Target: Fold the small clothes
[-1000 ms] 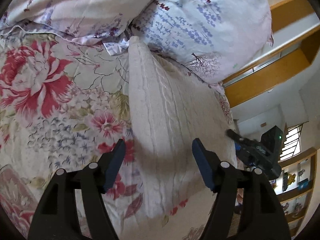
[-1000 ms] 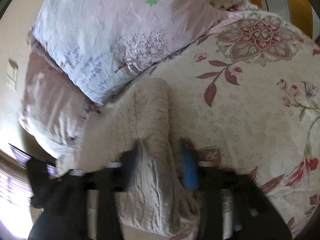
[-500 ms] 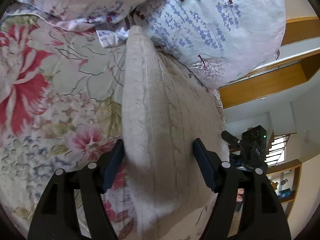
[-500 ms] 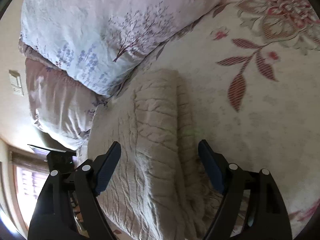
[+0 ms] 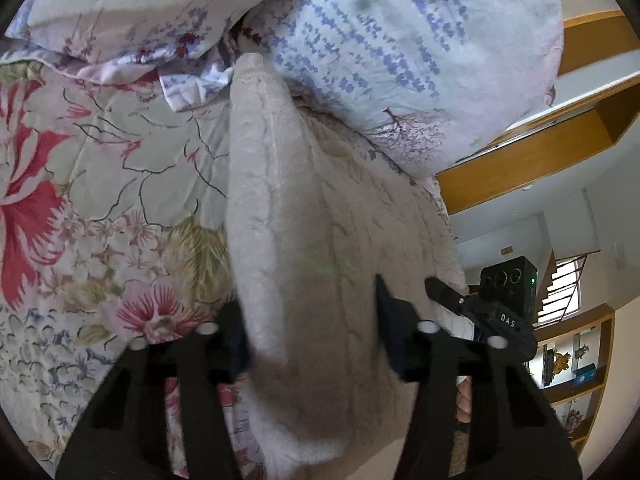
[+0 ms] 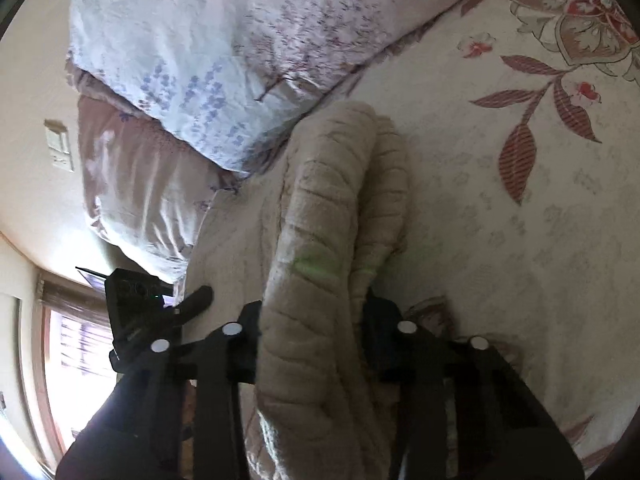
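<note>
A cream cable-knit sweater [image 5: 304, 240] lies folded on the floral bedspread, its far end against the pillows. My left gripper [image 5: 312, 320] has its fingers on either side of the sweater's thick folded edge, closing on it. In the right wrist view the same sweater [image 6: 320, 220] bulges up between the fingers of my right gripper [image 6: 316, 320], which pinches a raised fold. The right gripper also shows at the right of the left wrist view [image 5: 480, 312], and the left gripper at the left of the right wrist view [image 6: 160, 304].
Two floral pillows [image 5: 400, 40] lie at the head of the bed, touching the sweater's far end. The floral bedspread [image 5: 100, 200] spreads to the left, and in the right wrist view [image 6: 520, 220] to the right. A wooden headboard ledge [image 5: 540, 152] and shelves [image 5: 572, 360] are beyond.
Both grippers have narrowed around the sweater: half a second ago their jaws were wide apart, now each presses on a fold. The left gripper has moved forward along the sweater edge.
</note>
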Demonstrator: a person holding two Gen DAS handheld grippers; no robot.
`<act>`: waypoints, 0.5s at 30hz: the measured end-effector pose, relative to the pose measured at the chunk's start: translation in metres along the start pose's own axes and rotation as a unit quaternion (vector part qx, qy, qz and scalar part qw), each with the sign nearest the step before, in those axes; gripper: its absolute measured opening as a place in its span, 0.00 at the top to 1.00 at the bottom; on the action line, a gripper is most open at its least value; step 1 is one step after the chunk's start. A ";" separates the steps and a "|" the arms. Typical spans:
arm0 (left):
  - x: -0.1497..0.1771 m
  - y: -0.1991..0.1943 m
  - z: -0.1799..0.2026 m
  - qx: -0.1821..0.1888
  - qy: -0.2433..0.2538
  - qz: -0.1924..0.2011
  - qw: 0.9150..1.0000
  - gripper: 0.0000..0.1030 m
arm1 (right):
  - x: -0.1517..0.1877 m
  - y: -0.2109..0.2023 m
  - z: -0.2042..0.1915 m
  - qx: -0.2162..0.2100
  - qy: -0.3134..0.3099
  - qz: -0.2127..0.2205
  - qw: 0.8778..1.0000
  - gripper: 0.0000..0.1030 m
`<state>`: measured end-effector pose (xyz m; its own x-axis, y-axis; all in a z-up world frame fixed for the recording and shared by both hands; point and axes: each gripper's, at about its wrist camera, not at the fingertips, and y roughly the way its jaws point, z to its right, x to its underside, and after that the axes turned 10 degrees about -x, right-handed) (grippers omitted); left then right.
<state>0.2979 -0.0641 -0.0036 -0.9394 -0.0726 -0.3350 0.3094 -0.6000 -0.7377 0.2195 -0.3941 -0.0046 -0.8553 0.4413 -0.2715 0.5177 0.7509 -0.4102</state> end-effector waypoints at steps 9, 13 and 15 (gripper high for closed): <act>0.013 -0.072 0.002 0.022 0.048 0.033 0.998 0.63 | 0.032 0.001 -0.059 -0.047 -0.050 0.024 0.997 0.69; 0.013 -0.108 -0.015 0.017 0.047 0.042 0.998 0.62 | 0.044 0.016 -0.091 -0.069 -0.085 0.032 0.993 0.69; 0.012 -0.122 -0.036 0.002 0.039 0.044 0.998 0.59 | 0.051 0.030 -0.105 -0.064 -0.112 0.040 0.991 0.69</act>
<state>0.2541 0.0365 0.0611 -0.8940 -0.0634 -0.4436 0.3902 -0.5968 -0.7011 0.1887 -0.2972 0.0603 -0.7773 0.3935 -0.4908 0.5650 0.7798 -0.2696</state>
